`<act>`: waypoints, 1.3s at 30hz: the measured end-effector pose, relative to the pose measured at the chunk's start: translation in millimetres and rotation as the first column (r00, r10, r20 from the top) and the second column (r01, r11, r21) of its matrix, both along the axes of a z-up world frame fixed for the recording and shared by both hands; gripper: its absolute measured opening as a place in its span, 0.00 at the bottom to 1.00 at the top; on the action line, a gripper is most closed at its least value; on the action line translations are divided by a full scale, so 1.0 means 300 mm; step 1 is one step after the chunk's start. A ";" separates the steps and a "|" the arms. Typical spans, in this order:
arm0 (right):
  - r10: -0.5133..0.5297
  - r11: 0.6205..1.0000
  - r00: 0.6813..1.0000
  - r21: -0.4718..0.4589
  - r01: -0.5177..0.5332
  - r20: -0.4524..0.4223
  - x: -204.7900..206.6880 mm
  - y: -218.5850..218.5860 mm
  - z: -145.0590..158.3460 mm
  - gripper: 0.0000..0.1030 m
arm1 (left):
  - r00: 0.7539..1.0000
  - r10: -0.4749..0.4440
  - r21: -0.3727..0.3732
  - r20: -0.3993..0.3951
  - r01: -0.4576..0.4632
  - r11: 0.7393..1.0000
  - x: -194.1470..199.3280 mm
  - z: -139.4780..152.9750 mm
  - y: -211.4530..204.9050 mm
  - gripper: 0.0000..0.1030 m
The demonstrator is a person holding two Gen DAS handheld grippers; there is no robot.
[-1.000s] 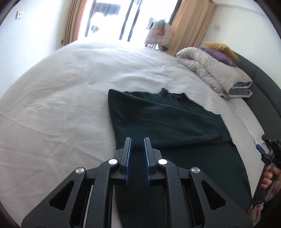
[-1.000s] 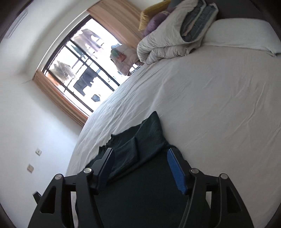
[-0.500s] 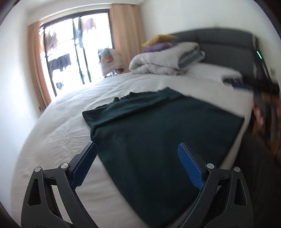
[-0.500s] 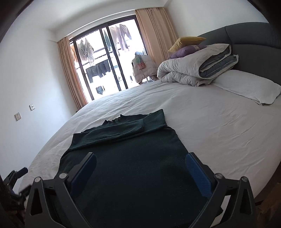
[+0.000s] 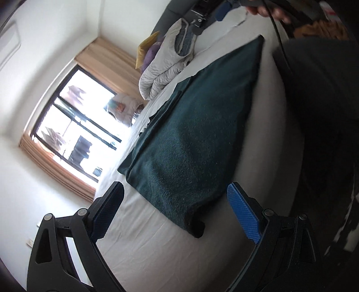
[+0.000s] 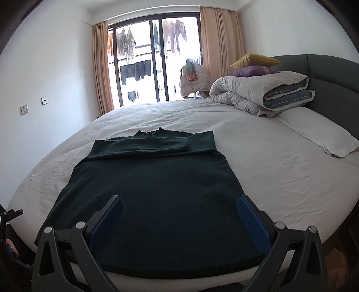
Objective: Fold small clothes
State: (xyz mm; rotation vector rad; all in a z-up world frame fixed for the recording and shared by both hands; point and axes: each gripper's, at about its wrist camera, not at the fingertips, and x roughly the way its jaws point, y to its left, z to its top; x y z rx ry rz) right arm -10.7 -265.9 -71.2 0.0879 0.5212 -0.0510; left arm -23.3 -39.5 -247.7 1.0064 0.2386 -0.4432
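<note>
A dark green sweater (image 6: 157, 188) lies flat on the white bed (image 6: 269, 161), hem toward me, both sleeves folded across the chest near the collar. My right gripper (image 6: 179, 215) is open and empty, held just above the hem at the bed's front edge. My left gripper (image 5: 175, 213) is open and empty, tilted, near the sweater's (image 5: 193, 143) lower corner, which is curled up a little. The other hand-held gripper (image 5: 215, 11) shows at the top of the left wrist view.
A folded grey duvet (image 6: 262, 92) with purple and yellow cushions (image 6: 253, 65) sits at the back right by the dark headboard (image 6: 325, 69). A white pillow (image 6: 318, 132) lies at the right. A window with curtains (image 6: 154, 58) is behind the bed.
My left gripper opened and pulled back from over the sweater to its lower corner, rolling sideways. My right gripper levelled out and backed to the hem. The sweater lies still.
</note>
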 end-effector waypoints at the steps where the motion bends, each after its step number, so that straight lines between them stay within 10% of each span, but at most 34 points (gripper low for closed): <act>1: -0.015 1.000 1.000 0.018 0.015 -0.006 0.000 -0.013 -0.006 1.00 | 1.000 0.003 0.021 0.013 -0.003 1.000 -0.002 -0.013 -0.001 0.92; 9: -0.031 0.998 0.999 0.044 0.032 -0.025 -0.005 -0.031 -0.033 1.00 | 0.994 -0.005 0.177 0.106 -0.013 0.984 0.032 -0.099 0.021 0.88; 14: -0.027 0.999 0.999 0.035 0.028 -0.035 -0.004 -0.025 -0.047 0.99 | 0.992 -0.035 0.224 0.124 0.006 0.975 0.055 -0.130 0.013 0.58; 19: -0.026 0.999 0.999 0.032 0.027 -0.043 -0.004 -0.025 -0.054 0.98 | 0.988 -0.041 0.250 0.150 0.002 0.968 0.084 -0.156 0.023 0.53; 21: -0.017 1.000 0.998 0.015 0.018 -0.052 -0.003 -0.017 -0.060 0.95 | 0.993 -0.030 0.230 0.112 0.004 0.973 0.103 -0.147 0.023 0.33; 29: 0.028 0.982 0.998 -0.183 -0.037 -0.051 -0.017 0.022 -0.041 0.90 | 1.000 0.012 0.142 0.008 -0.013 0.990 0.170 -0.095 0.012 0.09; 39: 0.045 0.850 0.985 -0.511 -0.125 -0.167 -0.124 -0.028 -0.130 0.75 | 0.988 0.062 -0.137 -0.145 -0.082 0.987 0.238 0.110 0.061 0.03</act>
